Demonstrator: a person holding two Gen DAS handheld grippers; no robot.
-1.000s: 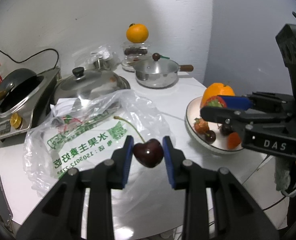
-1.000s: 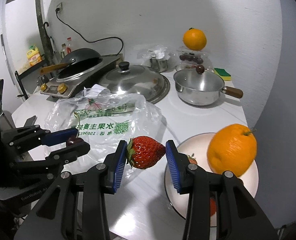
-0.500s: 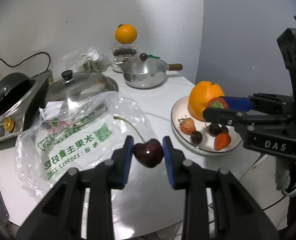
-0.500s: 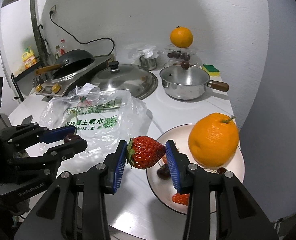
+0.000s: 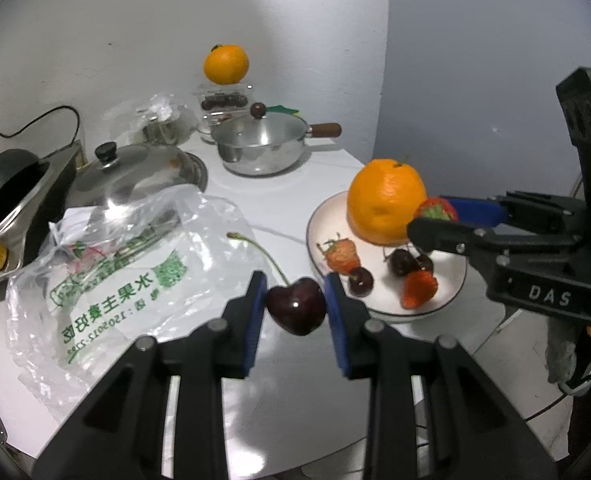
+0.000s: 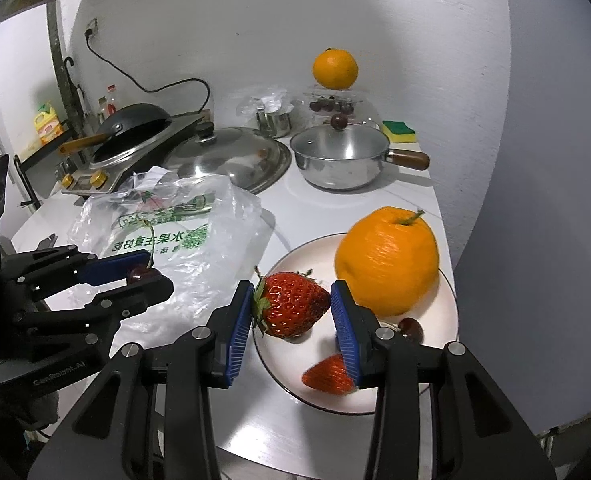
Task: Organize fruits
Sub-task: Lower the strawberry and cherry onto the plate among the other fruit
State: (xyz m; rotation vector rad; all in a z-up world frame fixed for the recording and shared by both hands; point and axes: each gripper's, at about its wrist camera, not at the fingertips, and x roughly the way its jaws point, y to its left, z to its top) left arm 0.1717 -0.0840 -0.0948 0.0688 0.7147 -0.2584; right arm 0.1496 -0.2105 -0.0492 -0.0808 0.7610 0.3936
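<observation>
The strawberry (image 6: 291,306) is being pinched in the right hand-held gripper (image 6: 291,312) above the plate (image 6: 447,308) ahead — the cherry (image 5: 296,311) in the left hand-held gripper (image 5: 295,312) just left of it — probably both for setting down beside the orange (image 6: 387,260).

- The right gripper (image 6: 291,310) clamped a red strawberry (image 6: 289,306) between its blue pads, above the near-left rim of the plate (image 6: 291,258).
- On the plate sat a large orange (image 6: 387,260), a cherry (image 6: 411,328) and another strawberry (image 6: 327,370).
- Left of the plate, the left gripper (image 6: 143,274) pinched a dark cherry (image 6: 137,274) over the plastic bag (image 6: 199,240) on the white surface (image 6: 335,210).
</observation>
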